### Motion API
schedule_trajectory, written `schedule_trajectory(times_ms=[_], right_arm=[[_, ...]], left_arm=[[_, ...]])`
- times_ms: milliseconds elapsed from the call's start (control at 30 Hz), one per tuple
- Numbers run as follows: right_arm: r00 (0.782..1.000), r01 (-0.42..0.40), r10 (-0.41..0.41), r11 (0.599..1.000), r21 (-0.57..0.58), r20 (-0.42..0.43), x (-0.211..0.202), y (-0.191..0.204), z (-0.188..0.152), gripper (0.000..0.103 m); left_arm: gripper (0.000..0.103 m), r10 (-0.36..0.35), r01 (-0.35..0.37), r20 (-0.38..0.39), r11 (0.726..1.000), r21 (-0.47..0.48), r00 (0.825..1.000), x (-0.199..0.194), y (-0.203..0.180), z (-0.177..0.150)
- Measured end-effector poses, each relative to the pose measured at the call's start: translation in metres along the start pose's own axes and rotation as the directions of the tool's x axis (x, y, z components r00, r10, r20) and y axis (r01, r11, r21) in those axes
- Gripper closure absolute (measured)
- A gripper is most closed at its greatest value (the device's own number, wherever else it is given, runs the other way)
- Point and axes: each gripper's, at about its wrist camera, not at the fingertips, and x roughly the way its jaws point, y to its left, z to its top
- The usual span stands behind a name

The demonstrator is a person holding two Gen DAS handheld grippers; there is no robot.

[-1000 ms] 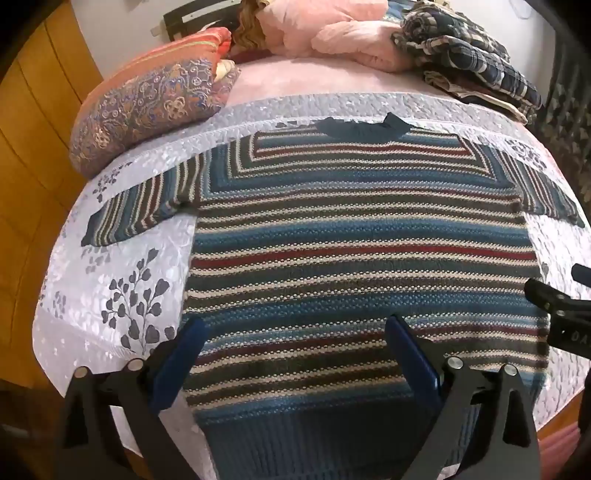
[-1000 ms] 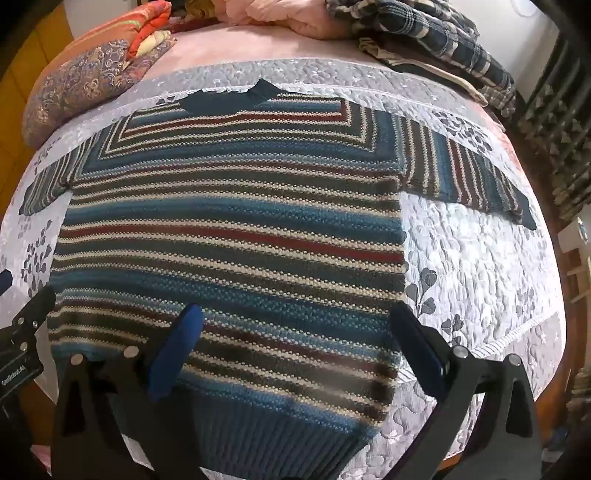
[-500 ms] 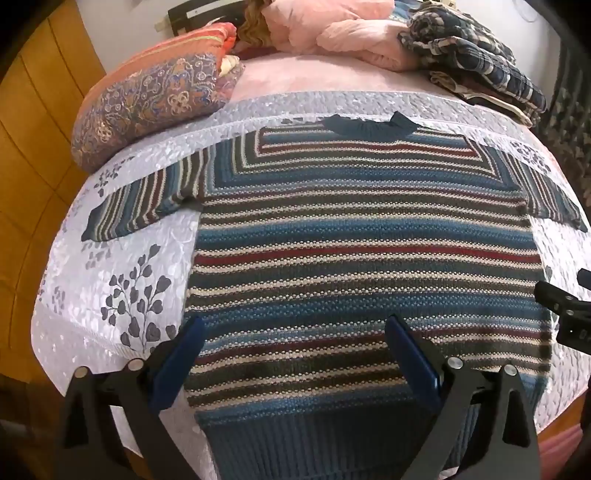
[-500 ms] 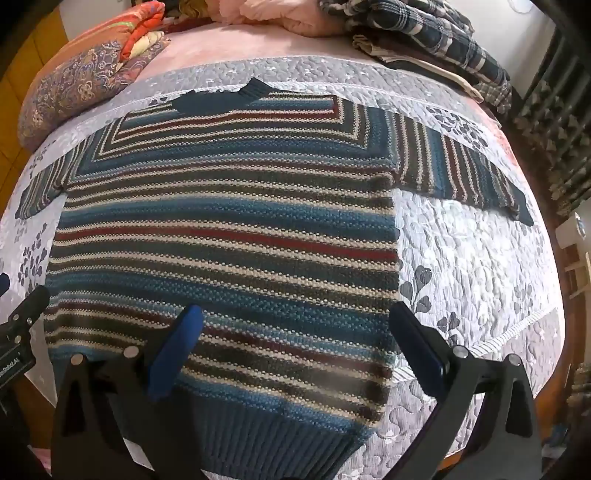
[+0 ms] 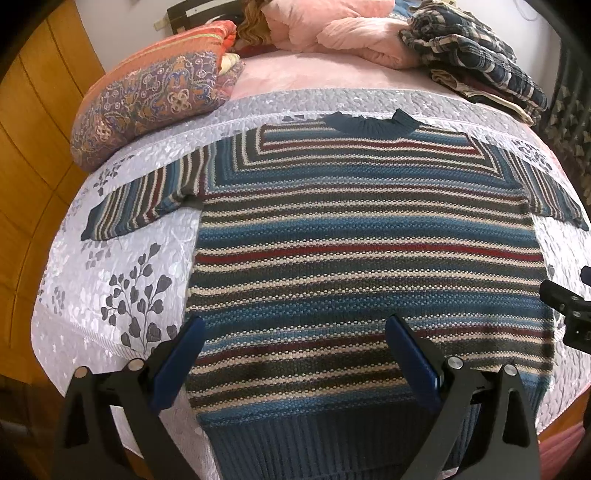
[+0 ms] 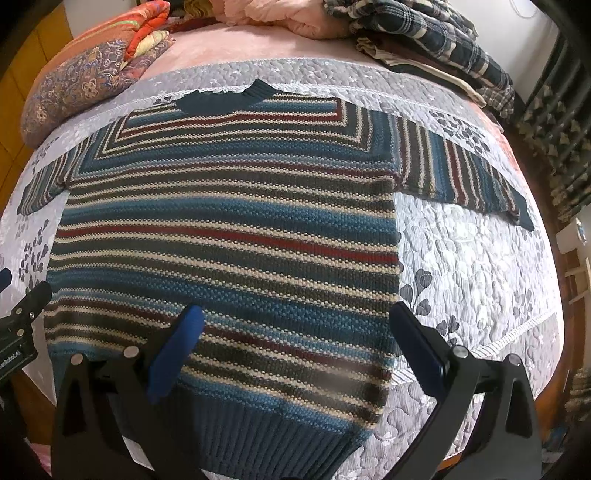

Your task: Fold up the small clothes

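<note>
A striped knit sweater (image 5: pixel 369 236) in blue, red, cream and dark green lies flat on the quilted bedspread (image 5: pixel 122 280), collar at the far side, both sleeves spread outward. In the right wrist view the same sweater (image 6: pixel 229 229) fills the middle, its ribbed hem nearest me. My left gripper (image 5: pixel 295 332) hovers open above the lower left part of the sweater, holding nothing. Above the lower right part, my right gripper (image 6: pixel 297 321) is open too, its blue pads (image 6: pixel 177 347) wide apart. Each gripper's body shows at the edge of the other's view.
A patterned orange and purple pillow (image 5: pixel 155 99) lies at the far left of the bed. Pink bedding (image 5: pixel 332 29) and a plaid blanket (image 5: pixel 476 59) are piled at the far side. Wooden panelling (image 5: pixel 26 155) runs along the left; dark curtains (image 6: pixel 554 122) hang at the right.
Both grippers have drifted slightly back and up, so a bit more of the bed and sweater shows. Both stay open; the sweater has not moved.
</note>
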Motion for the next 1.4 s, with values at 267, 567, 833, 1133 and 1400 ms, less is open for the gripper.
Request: schedule_trajectory(times_ms=[267, 567, 833, 1133, 1400], right_arm=[[1.000, -0.001, 0.001, 1.000, 0.001, 0.001, -0.0004, -0.0007, 0.0001, 0.003], [1.000, -0.002, 0.002, 1.000, 0.000, 0.001, 0.0002, -0.0003, 0.0018, 0.003], [1.000, -0.003, 0.003, 1.000, 0.000, 0.003, 0.0005, -0.0001, 0.0016, 0.003], [1.000, -0.004, 0.004, 1.000, 0.001, 0.004, 0.0009, 0.0012, 0.0020, 0.003], [1.000, -0.006, 0.006, 1.000, 0.000, 0.003, 0.0011, 0.0016, 0.0021, 0.003]], left_arm=[[0.005, -0.005, 0.005, -0.005, 1.000, -0.013, 1.000, 0.0001, 0.0018, 0.0012], [0.005, -0.003, 0.003, -0.005, 1.000, -0.013, 1.000, -0.0005, 0.0028, 0.0016], [0.005, -0.005, 0.004, -0.011, 1.000, -0.014, 1.000, 0.0001, 0.0024, 0.0011], [0.005, -0.003, 0.002, -0.013, 1.000, -0.018, 1.000, 0.0000, 0.0028, 0.0016], [0.005, -0.003, 0.003, -0.013, 1.000, -0.019, 1.000, -0.0005, 0.0038, 0.0023]])
